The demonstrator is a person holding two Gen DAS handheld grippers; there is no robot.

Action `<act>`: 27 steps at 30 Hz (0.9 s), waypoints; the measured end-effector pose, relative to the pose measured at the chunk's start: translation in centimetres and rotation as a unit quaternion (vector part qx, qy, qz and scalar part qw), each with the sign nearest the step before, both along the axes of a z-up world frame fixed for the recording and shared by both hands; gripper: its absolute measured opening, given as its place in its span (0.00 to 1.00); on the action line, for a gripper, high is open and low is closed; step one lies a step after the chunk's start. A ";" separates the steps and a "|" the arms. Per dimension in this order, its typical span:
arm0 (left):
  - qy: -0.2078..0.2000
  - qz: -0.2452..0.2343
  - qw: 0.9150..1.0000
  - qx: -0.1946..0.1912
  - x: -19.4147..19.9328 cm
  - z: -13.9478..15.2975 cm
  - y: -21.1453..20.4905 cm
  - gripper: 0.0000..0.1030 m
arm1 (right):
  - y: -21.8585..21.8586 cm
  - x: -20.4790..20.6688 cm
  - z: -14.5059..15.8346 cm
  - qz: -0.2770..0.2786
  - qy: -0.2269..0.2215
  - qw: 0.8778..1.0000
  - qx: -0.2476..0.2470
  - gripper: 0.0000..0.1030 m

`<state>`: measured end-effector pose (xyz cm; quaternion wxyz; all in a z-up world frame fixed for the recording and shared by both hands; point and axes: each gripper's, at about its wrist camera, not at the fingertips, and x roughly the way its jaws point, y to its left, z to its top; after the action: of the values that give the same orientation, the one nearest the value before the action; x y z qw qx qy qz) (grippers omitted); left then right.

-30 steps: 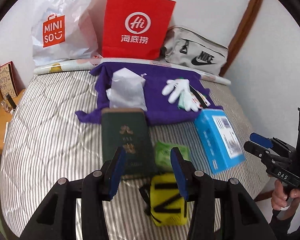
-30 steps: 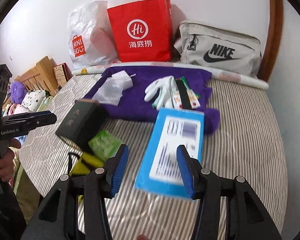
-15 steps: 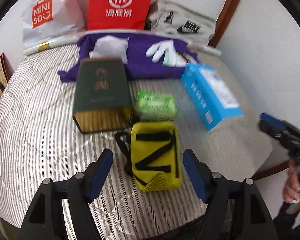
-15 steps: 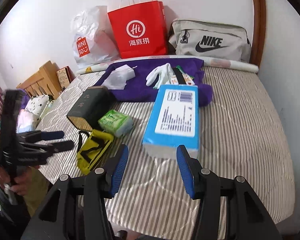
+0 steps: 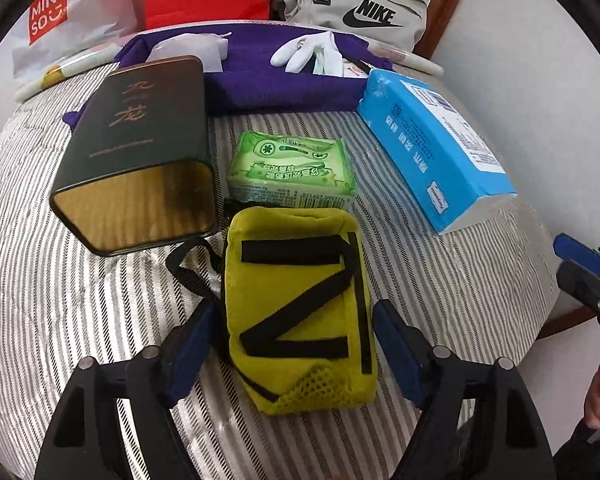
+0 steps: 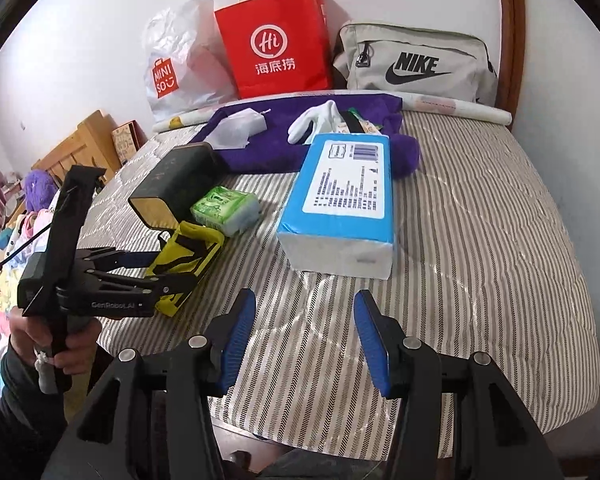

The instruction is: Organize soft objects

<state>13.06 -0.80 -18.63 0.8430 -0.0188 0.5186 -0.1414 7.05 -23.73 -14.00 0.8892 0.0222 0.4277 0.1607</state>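
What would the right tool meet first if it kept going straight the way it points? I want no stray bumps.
Most likely the blue tissue pack, which lies ahead between the open right tool's fingers, after a strip of bare striped mattress. Depth is uncertain.

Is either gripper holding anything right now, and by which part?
Nothing is held. The left gripper, just opened wider, straddles the yellow pouch near end without pressing it; the right gripper is open over bare mattress.

Place: home bedroom
Evidence: striped quilted bed [image 6: 480,208], wooden headboard post [image 6: 510,36], shopping bags [image 6: 276,40] against wall
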 end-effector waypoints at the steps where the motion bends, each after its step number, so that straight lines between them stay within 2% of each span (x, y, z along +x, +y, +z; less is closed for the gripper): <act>1: -0.002 0.000 1.000 0.008 0.1 0.0 -0.2 0.77 | 0.0 0.1 -0.1 -0.002 0.001 1.000 0.000 0.49; 9: -0.032 -0.010 0.995 0.094 -0.7 -0.9 -2.8 0.86 | 0.3 0.4 -0.8 -0.015 0.013 1.000 -0.014 0.49; 16: -0.036 -0.007 0.997 0.072 -0.5 -0.8 -2.6 0.88 | 0.8 -0.1 -0.4 -0.007 0.002 1.000 -0.017 0.49; 17: -0.038 -0.006 0.997 0.068 -0.4 -0.8 -2.5 0.87 | 0.9 -0.1 -0.3 -0.005 0.002 1.000 -0.015 0.49; 20: -0.044 -0.008 0.997 0.069 -0.6 -0.5 -2.3 0.68 | 1.1 -0.1 -0.5 0.000 0.004 1.000 -0.015 0.49; 22: -0.039 -0.013 0.998 0.038 -0.8 -0.1 -1.6 0.59 | 1.2 0.0 -0.5 0.003 0.004 1.000 -0.014 0.49; 24: -0.037 -0.013 0.999 0.021 -1.0 0.2 -1.0 0.55 | 1.5 0.0 -0.6 0.007 0.003 1.000 -0.014 0.49; 27: -0.039 -0.013 0.999 0.024 -1.6 0.6 -0.1 0.54 | 2.0 0.0 -0.6 0.016 0.001 1.000 -0.015 0.49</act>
<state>11.49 -0.88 -18.07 0.8607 0.0142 0.4890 -0.1406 7.00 -21.77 -14.60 0.8865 0.0019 0.4310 0.1685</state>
